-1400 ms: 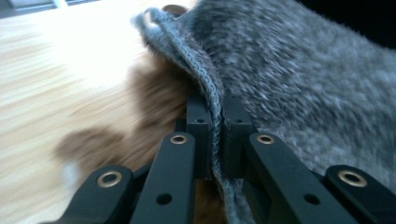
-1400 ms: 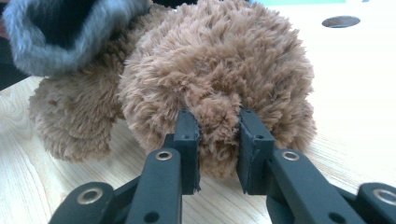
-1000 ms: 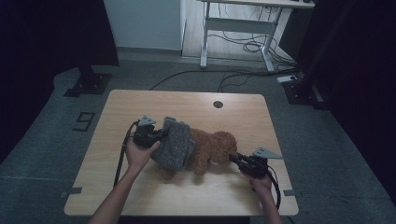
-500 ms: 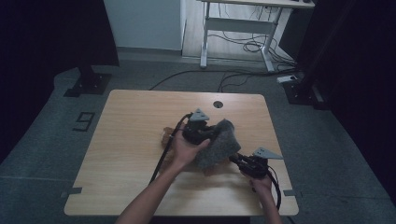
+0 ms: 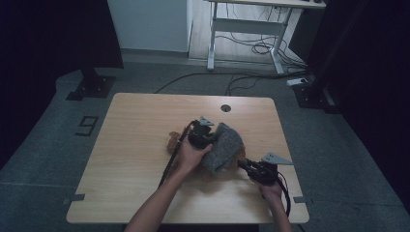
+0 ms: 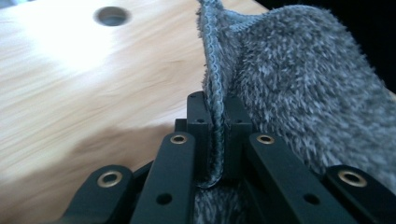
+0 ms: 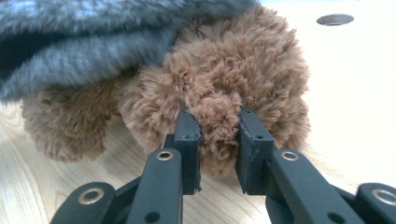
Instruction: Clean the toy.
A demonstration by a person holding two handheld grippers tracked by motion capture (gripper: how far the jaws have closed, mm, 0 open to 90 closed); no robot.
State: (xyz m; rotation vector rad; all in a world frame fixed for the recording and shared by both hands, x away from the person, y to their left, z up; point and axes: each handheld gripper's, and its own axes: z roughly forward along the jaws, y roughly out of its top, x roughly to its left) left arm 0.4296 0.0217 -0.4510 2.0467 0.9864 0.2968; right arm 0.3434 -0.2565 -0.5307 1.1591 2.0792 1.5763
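Dim, soft high view; glare on table (image 6: 70,56).

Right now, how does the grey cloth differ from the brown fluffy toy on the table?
The grey cloth is a flat, short-piled sheet with a stitched hem; the brown plush toy is a rounded, stuffed shape with longer, shaggier fur. The cloth is lifted and draped over the toy, while the toy lies on the table beneath it. The left gripper pinches the cloth's thin edge; the right gripper squeezes a thick tuft of the toy. Both are soft and fuzzy.
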